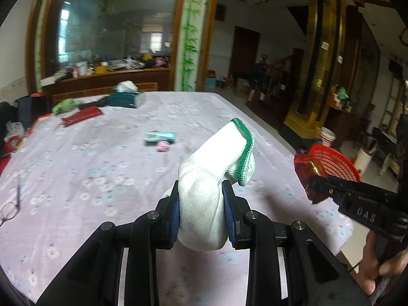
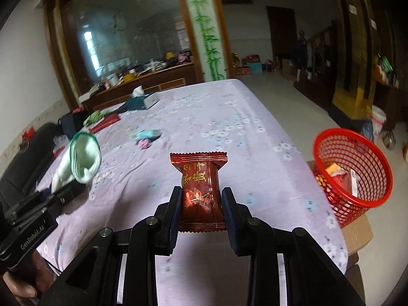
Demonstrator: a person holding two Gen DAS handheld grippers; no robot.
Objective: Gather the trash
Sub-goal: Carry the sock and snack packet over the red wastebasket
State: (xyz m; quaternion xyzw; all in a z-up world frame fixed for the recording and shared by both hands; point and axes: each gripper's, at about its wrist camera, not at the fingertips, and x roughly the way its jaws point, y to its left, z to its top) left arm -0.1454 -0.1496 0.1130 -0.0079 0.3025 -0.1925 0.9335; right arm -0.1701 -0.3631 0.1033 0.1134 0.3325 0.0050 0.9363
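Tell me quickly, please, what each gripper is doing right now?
Left gripper: closed on a white glove.
Right gripper: closed on a red snack wrapper.

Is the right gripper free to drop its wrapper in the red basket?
Probably yes: the right gripper holds the wrapper above the table, and the basket stands open just off its right edge, nothing between.

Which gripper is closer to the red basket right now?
Right. The right gripper, shut on a red snack packet, sits beside the red mesh basket off the table's right edge. The left gripper, shut on a white glove, is further left.
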